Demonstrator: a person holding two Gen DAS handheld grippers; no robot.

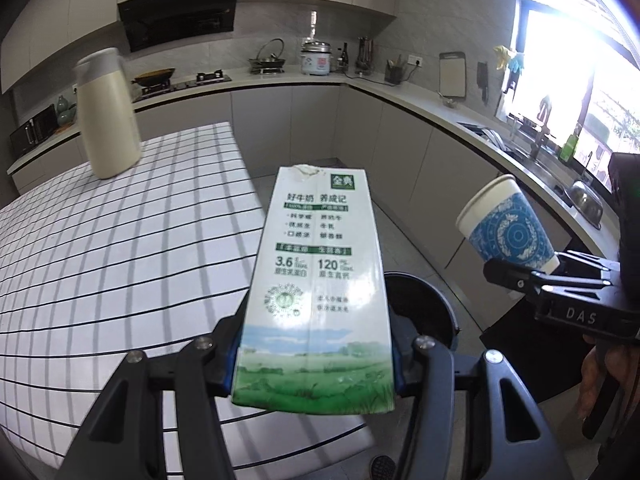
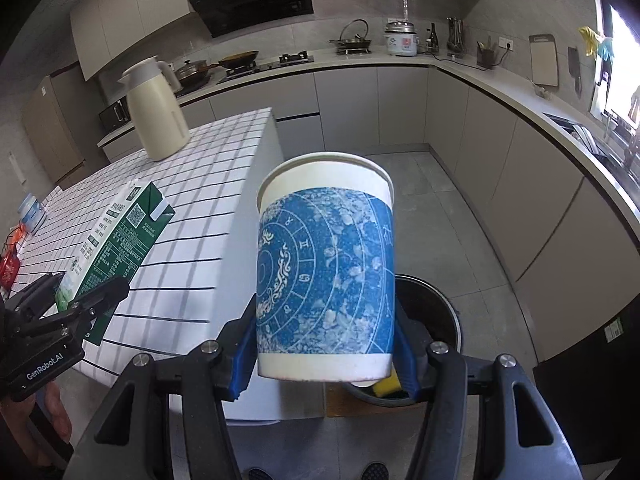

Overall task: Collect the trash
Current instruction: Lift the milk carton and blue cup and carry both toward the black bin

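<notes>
My left gripper (image 1: 316, 364) is shut on a green and white milk carton (image 1: 320, 280), held upright above the table's right edge; the carton also shows in the right wrist view (image 2: 116, 248). My right gripper (image 2: 326, 364) is shut on a white paper cup with a blue pattern (image 2: 326, 272), held over the floor; the cup also shows in the left wrist view (image 1: 508, 228). A round black trash bin (image 2: 432, 312) stands on the floor just beyond and below both grippers, and shows in the left wrist view (image 1: 424, 304). Something yellow (image 2: 386, 386) lies inside it.
A table with a white grid cloth (image 1: 120, 260) lies to the left, with a cream thermos jug (image 1: 106, 116) at its far end. Small items (image 2: 24, 224) sit at the table's left edge. Kitchen counters (image 1: 420, 96) run along the back and right walls.
</notes>
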